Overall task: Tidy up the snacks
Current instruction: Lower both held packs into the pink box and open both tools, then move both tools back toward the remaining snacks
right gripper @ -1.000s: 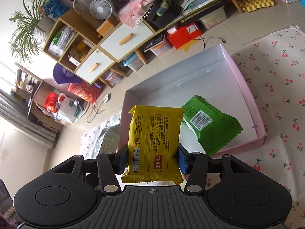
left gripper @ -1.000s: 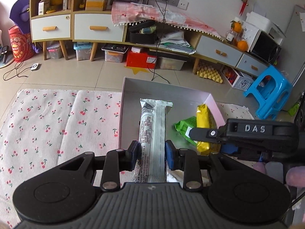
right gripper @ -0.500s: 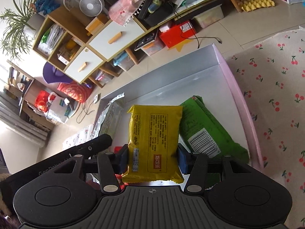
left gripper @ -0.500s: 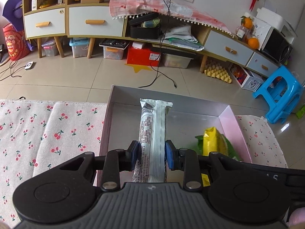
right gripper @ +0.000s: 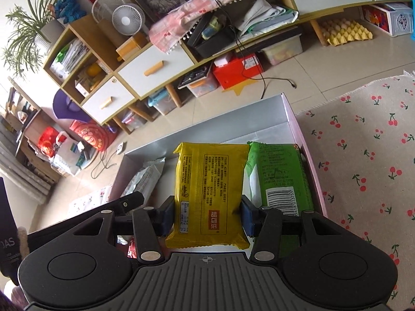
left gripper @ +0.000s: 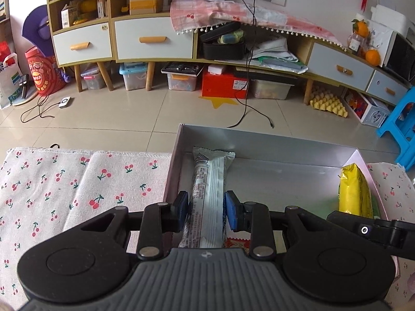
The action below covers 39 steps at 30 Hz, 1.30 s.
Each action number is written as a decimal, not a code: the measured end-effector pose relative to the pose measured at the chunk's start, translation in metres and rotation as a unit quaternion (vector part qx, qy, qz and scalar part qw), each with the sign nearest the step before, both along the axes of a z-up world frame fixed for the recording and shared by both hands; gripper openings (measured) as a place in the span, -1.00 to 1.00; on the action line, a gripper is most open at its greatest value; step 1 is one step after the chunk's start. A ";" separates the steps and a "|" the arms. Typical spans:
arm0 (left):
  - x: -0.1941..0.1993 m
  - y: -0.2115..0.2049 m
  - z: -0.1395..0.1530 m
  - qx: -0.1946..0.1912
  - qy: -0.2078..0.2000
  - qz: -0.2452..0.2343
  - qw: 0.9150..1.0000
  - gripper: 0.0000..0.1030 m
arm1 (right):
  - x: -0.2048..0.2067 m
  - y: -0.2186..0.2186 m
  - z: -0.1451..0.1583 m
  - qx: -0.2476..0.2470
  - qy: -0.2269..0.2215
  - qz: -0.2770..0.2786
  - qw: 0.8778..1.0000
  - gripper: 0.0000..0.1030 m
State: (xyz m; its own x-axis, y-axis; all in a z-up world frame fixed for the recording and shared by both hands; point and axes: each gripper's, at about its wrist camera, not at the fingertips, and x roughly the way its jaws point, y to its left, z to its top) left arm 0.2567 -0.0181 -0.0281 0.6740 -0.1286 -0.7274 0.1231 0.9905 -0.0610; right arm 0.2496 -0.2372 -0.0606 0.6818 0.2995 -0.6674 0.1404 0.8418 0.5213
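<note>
1. A cherry cloth (left gripper: 77,181) covers the table on the left, up against the box (left gripper: 272,140).
2. The left gripper (left gripper: 206,211) is clamped on a long white packet (left gripper: 210,189), its blue pads pressing both sides. The packet points into the box, along the left wall.
3. A red wrapper (left gripper: 237,242) peeks out just below that gripper's right pad; what it is cannot be told.
4. The box has a silver inside and pink outer walls, and the middle of its floor is bare.
5. The right gripper (right gripper: 206,219) is clamped on a yellow packet (right gripper: 210,191), held over the right part of the box.
6. A green packet (right gripper: 280,176) lies in the box just beside the yellow one, against the right wall.
7. More cherry cloth lies right of the box.
</note>
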 end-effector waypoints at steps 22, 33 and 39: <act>-0.032 -0.007 0.026 0.027 -0.012 -0.052 0.998 0.54 | -0.033 -0.012 0.047 0.009 -0.015 -0.023 1.000 0.62; -0.067 0.010 0.040 0.008 0.005 -0.043 0.999 0.89 | -0.081 0.000 0.081 -0.041 -0.016 -0.010 0.999 0.71; -0.087 0.020 0.041 0.024 0.011 -0.039 0.999 0.97 | -0.105 0.007 0.085 -0.070 -0.003 -0.003 0.998 0.74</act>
State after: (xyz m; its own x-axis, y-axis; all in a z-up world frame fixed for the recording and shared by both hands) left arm 0.1696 0.0018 0.0131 0.6470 -0.1445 -0.7487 0.1986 0.9799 -0.0175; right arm 0.1443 -0.2299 0.0249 0.6875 0.2000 -0.6981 0.1423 0.9056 0.3996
